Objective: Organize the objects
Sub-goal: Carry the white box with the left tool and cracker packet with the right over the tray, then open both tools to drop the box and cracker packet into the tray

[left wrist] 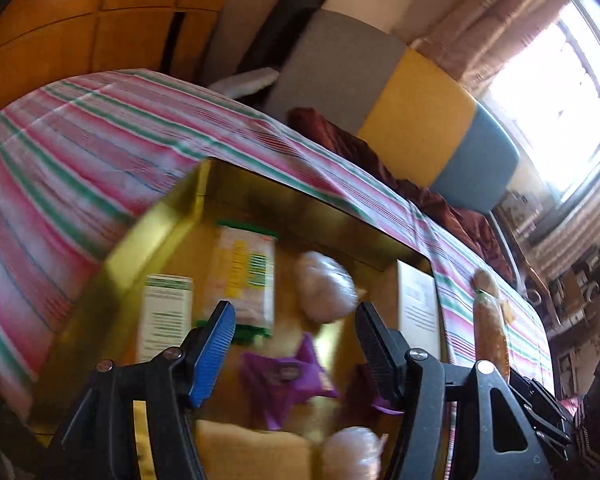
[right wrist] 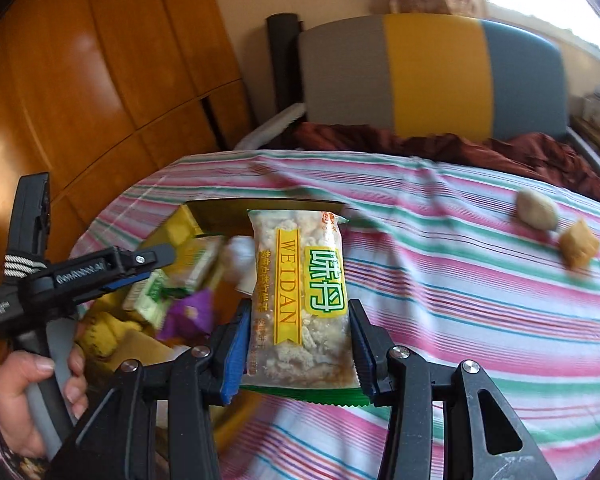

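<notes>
My right gripper [right wrist: 298, 336] is shut on a clear snack packet [right wrist: 300, 292] with a yellow and green label and holds it above the striped cloth, at the right side of a gold box [right wrist: 216, 218]. My left gripper [left wrist: 296, 336] is open and empty over the gold box [left wrist: 164, 224]; it also shows in the right wrist view [right wrist: 140, 268], held by a hand. In the box lie a similar snack packet [left wrist: 244, 276], a white and green carton [left wrist: 164, 312], a purple wrapper [left wrist: 288, 376], pale round wrapped pieces [left wrist: 326, 286] and a white box [left wrist: 418, 304].
The table has a pink, green and white striped cloth [right wrist: 460, 300]. On it lie a pale round piece [right wrist: 536, 208] and a brown cube-shaped piece [right wrist: 578, 244]. A long brown packet [left wrist: 490, 320] lies right of the box. A grey, yellow and blue chair [right wrist: 436, 76] stands behind.
</notes>
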